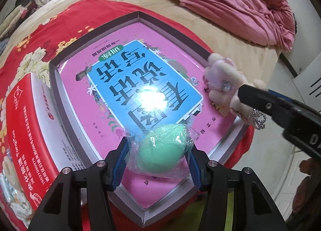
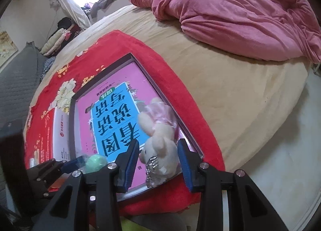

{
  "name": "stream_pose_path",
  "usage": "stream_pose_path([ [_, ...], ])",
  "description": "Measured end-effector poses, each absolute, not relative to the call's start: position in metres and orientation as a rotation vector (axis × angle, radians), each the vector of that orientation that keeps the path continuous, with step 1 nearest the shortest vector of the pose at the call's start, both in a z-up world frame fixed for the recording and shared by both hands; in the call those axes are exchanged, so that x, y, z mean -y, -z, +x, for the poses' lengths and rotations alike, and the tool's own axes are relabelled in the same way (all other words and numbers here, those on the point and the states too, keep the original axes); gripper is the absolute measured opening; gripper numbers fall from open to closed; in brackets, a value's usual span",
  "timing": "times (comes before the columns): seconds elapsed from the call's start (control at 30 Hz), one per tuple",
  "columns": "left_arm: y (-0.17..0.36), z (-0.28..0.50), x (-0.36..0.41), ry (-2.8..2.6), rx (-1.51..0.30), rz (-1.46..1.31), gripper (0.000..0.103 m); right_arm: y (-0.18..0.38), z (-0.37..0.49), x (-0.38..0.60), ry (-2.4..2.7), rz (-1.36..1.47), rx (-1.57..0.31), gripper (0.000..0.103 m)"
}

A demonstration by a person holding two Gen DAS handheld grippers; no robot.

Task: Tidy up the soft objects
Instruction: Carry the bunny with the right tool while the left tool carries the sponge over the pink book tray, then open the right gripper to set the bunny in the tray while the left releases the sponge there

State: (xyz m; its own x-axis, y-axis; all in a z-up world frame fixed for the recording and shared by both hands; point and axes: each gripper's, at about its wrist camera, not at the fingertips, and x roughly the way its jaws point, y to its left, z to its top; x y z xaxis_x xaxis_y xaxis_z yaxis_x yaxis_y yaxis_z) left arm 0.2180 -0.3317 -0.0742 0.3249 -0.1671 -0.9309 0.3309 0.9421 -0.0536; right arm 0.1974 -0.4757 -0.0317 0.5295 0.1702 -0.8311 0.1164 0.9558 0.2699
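A green soft ball in a clear plastic bag (image 1: 162, 148) sits between the blue pads of my left gripper (image 1: 157, 144), which is shut on it above the near end of a shallow grey-rimmed box (image 1: 138, 15). The ball (image 2: 94, 161) also shows low left in the right wrist view. A cream plush toy in a pink dress with a bead chain (image 2: 160, 130) is between the pads of my right gripper (image 2: 158, 144), which is shut on it over the box's right rim. In the left wrist view the plush toy (image 1: 220, 74) hangs from one black finger (image 1: 250, 94).
A pink book with a blue panel (image 1: 140, 82) fills the box floor. The box lies on a red floral cloth (image 1: 60, 30) on a beige bed. A red-and-white carton (image 1: 30, 130) stands left of the box. A crumpled pink quilt (image 1: 230, 0) lies at the far side.
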Motion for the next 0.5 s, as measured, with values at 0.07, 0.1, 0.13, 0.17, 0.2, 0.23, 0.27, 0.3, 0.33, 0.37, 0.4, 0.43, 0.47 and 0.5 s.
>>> stream_pose_path([
  [0.07, 0.075, 0.218, 0.333, 0.325, -1.198, 0.169, 0.056, 0.031, 0.196, 0.476, -0.03, 0.313, -1.012, 0.04],
  [0.1, 0.076, 0.218, 0.334, 0.325, -1.2, 0.173, 0.057, 0.03, 0.196, 0.476, -0.03, 0.313, -1.013, 0.04],
  [0.13, 0.076, 0.218, 0.335, 0.324, -1.202, 0.176, 0.058, 0.03, 0.195, 0.476, -0.029, 0.315, -1.012, 0.04],
  [0.17, 0.076, 0.218, 0.335, 0.324, -1.201, 0.178, 0.058, 0.029, 0.195, 0.476, -0.028, 0.317, -1.011, 0.04],
  [0.2, 0.076, 0.218, 0.335, 0.323, -1.201, 0.18, 0.059, 0.029, 0.194, 0.477, -0.026, 0.317, -1.011, 0.04],
  [0.23, 0.076, 0.218, 0.335, 0.323, -1.202, 0.184, 0.06, 0.028, 0.192, 0.478, -0.017, 0.318, -1.009, 0.04],
  [0.27, 0.076, 0.217, 0.336, 0.325, -1.201, 0.191, 0.061, 0.027, 0.19, 0.48, -0.01, 0.322, -1.002, 0.04],
  [0.3, 0.077, 0.217, 0.337, 0.326, -1.2, 0.195, 0.062, 0.026, 0.189, 0.482, -0.006, 0.324, -1.001, 0.04],
  [0.33, 0.076, 0.216, 0.338, 0.326, -1.199, 0.2, 0.063, 0.026, 0.187, 0.485, 0.002, 0.328, -1.001, 0.04],
  [0.37, 0.076, 0.215, 0.338, 0.327, -1.197, 0.202, 0.064, 0.025, 0.186, 0.487, 0.007, 0.333, -1.001, 0.04],
  [0.4, 0.076, 0.215, 0.339, 0.328, -1.195, 0.206, 0.067, 0.026, 0.184, 0.489, 0.014, 0.331, -1.005, 0.04],
  [0.43, 0.075, 0.214, 0.34, 0.33, -1.191, 0.209, 0.069, 0.026, 0.183, 0.491, 0.028, 0.323, -1.009, 0.04],
  [0.47, 0.075, 0.214, 0.34, 0.332, -1.187, 0.212, 0.07, 0.026, 0.182, 0.491, 0.044, 0.312, -1.012, 0.04],
  [0.5, 0.074, 0.213, 0.341, 0.331, -1.183, 0.216, 0.071, 0.027, 0.181, 0.492, 0.065, 0.293, -1.015, 0.04],
])
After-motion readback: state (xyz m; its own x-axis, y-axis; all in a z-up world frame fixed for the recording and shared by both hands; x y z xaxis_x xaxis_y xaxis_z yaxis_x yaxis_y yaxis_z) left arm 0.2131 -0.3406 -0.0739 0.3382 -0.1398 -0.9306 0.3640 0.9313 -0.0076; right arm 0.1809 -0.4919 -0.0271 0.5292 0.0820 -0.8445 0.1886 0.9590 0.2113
